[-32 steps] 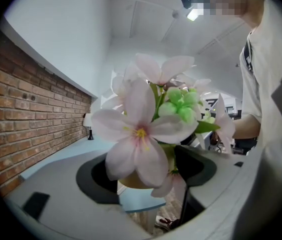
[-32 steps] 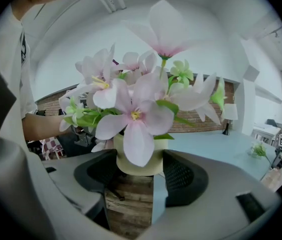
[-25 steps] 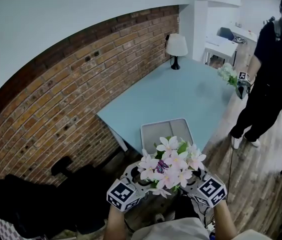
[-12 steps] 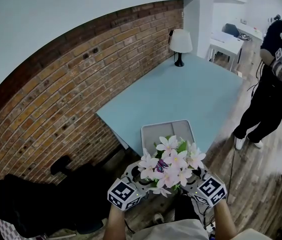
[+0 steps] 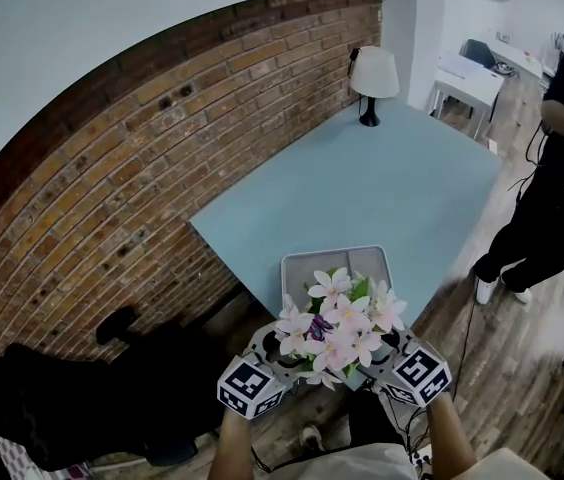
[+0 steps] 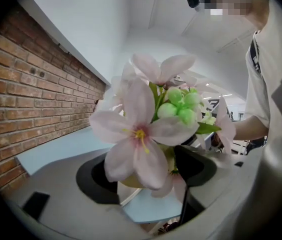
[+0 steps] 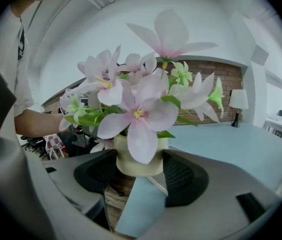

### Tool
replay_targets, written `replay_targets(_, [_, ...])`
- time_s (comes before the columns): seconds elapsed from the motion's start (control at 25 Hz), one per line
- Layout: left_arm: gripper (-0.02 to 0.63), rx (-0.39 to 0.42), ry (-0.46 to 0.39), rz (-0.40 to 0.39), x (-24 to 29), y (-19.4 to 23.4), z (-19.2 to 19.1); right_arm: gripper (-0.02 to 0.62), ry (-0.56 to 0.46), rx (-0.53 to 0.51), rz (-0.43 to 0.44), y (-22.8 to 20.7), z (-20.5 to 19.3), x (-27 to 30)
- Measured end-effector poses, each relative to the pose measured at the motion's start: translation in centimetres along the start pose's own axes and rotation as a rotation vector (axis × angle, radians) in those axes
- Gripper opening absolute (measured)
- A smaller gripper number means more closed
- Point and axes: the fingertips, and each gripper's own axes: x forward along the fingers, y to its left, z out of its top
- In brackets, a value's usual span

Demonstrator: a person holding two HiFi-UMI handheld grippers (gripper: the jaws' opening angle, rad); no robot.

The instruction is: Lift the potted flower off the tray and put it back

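Observation:
The potted flower, pink and white blooms in a cream pot, hangs in the air just off the table's near corner, in front of the grey tray. My left gripper clasps the pot from the left and my right gripper from the right. In the right gripper view the cream pot sits squeezed between the black pads. In the left gripper view petals hide most of the pot between the jaws. The tray lies bare on the light blue table.
A lamp stands at the table's far corner beside the brick wall. Another person stands on the wooden floor at the right. A white desk is behind. Dark chairs fill the lower left.
The pot and both grippers have barely shifted, a little up in the view. The person at the right has moved toward the frame's edge, and the flowers they held are out of view.

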Motion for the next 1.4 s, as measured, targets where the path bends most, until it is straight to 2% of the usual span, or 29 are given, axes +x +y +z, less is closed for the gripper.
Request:
replay_targets(0.64, [0.367, -0.105, 0.086, 0.157, 5.2, 8.2, -4.0, 0.307, 0.099, -0.028, 0.188, -7.5, -2.0, 8.3])
replay_targets(1.0, [0.366, -0.175, 0.118, 0.27, 7.6, 13.8, -6.7, 0.307, 0.139, -0.114, 0.278, -11.8, -2.8, 14.2])
replay_targets(1.4, [0.365, -0.245, 0.169, 0.363, 9.2, 17.8, -11.1, 0.307, 0.215, -0.148, 0.381, -13.6, -5.2, 19.6])
